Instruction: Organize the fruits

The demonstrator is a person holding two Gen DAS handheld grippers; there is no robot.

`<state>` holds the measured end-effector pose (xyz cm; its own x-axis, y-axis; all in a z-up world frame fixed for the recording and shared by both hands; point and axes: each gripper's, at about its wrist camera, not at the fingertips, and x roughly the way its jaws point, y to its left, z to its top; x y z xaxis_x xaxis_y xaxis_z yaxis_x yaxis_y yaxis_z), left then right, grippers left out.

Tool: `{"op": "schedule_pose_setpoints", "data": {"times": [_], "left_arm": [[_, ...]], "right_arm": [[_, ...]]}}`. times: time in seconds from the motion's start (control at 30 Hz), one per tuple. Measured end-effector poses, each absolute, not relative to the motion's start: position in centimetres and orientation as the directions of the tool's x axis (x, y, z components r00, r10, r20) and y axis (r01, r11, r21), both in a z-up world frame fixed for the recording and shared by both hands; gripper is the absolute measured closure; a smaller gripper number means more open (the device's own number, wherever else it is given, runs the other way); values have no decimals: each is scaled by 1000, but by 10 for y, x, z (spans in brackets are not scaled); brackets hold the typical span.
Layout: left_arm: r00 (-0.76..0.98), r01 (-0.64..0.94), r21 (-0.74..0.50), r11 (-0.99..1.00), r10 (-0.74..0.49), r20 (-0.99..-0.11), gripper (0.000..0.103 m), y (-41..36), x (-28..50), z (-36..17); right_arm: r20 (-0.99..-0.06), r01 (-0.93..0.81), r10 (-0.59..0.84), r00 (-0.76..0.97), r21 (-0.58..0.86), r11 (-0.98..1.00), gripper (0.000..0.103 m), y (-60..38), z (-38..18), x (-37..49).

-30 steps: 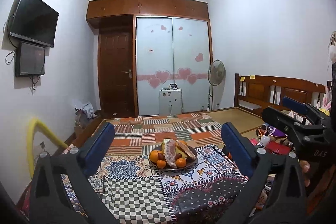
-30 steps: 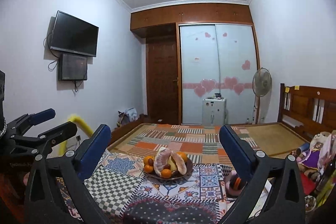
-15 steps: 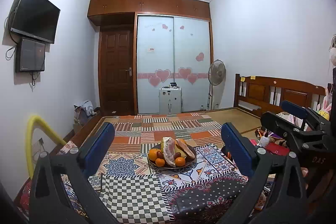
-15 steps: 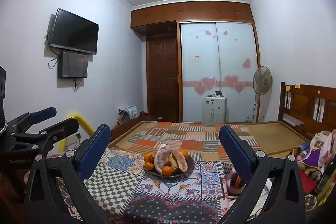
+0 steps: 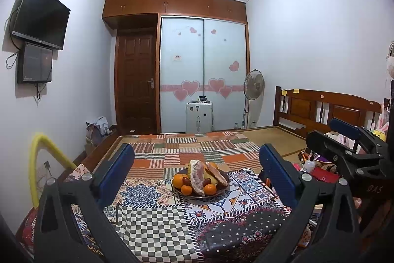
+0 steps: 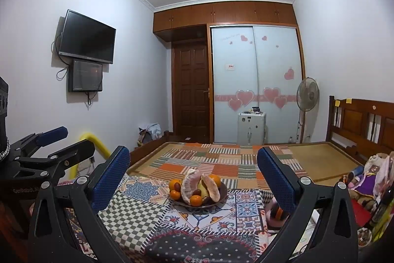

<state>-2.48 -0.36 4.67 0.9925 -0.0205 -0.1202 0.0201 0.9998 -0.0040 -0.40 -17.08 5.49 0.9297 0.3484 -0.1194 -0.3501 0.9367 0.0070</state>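
A: Fruit first. Where does it lie from your tools?

B: Straight ahead of both. The fruit plate (image 5: 200, 194) sits mid-bench on the patterned cloth (image 5: 147, 221), piled with oranges (image 5: 178, 181) and peeled pomelo wedges (image 5: 197, 176). My left tool (image 5: 197, 179) and my right tool (image 6: 193, 179) are both spread wide, holding nothing, and both stand well back from the plate.

A: Which is nearer?

B: I cannot tell; they look about level. The wedges stand on end, long axes leaning up and away from me.

A: Room to move?

B: Bare cloth in front of the plate and to its left. On the right the bench edge is close, with clutter beyond it.
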Motion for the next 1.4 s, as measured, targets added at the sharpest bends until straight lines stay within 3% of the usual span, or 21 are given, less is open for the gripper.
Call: {"op": "schedule_pose_setpoints", "data": {"times": [1.4], "left_arm": [[986, 58, -43, 997, -63, -154, 0, -2, -22, 48]], "right_arm": [[-115, -347, 346, 931, 15, 938, 0, -170, 58, -6]]}}
